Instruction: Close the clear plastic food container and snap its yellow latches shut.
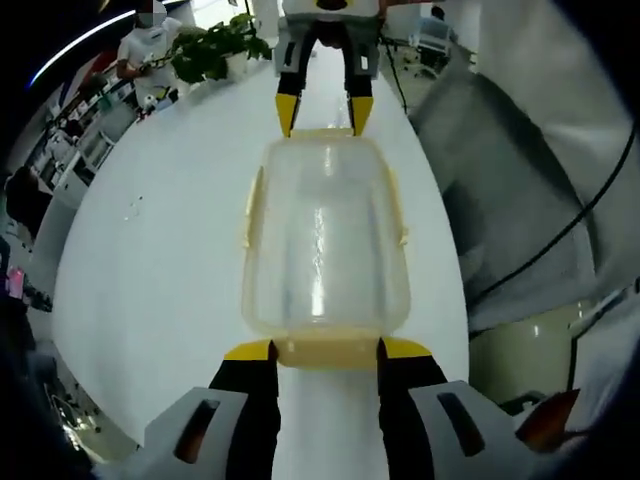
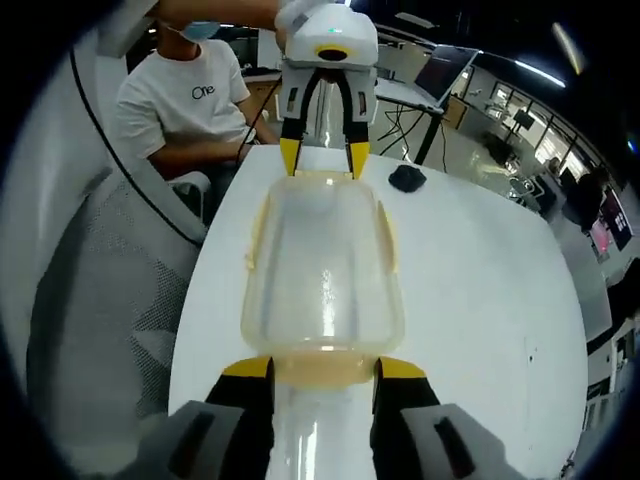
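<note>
Left tool [image 1: 325,350] and right tool [image 2: 320,368] part-open, each straddling container [image 1: 325,240] end latch

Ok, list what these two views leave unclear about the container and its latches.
- Left gripper view: container near end latch sits between left gripper jaws; contact unclear.
- Right gripper view: right gripper likewise; snapped state unclear.
- Side latches: pale, too blurred to judge.
</note>
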The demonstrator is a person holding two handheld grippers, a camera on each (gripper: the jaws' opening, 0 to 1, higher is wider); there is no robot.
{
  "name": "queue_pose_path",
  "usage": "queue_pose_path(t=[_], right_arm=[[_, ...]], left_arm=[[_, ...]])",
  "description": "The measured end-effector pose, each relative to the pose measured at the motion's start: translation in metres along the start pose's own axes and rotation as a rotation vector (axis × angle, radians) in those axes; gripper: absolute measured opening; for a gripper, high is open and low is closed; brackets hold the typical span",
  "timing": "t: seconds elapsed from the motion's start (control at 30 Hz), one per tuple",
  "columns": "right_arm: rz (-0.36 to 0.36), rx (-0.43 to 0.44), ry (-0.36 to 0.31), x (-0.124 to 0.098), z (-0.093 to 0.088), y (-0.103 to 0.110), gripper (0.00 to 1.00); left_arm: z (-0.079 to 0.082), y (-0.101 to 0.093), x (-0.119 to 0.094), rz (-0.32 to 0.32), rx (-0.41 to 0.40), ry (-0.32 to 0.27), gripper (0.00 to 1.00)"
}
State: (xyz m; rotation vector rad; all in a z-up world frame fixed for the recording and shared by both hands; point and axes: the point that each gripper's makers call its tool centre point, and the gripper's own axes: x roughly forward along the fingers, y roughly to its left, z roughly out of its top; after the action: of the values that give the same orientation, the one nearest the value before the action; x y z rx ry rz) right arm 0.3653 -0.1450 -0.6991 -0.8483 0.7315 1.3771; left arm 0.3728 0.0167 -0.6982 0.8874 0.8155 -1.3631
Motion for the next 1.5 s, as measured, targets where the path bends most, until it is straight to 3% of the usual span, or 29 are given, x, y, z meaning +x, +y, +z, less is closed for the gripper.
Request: queue_pose_path(t=[0.37,0.7,1.5], right_arm=[[-0.012,0.029,0.009,-0.029,-0.029,0.01,0.35],[-0.019,0.046,0.036,-0.044,-0.07,0.009,0.35],[-0.017,0.035,0.041,-0.076,-0.134,-0.01,0.35]], left_arm=[[0.039,-0.006,0.013,-0.003,0.027,-0.007,0.35],[0.079,-0.003,0.03,-0.013,0.045,-0.021,0.35],[0.136,0.015,0.074,-0.016,0.047,0.002,0.35]])
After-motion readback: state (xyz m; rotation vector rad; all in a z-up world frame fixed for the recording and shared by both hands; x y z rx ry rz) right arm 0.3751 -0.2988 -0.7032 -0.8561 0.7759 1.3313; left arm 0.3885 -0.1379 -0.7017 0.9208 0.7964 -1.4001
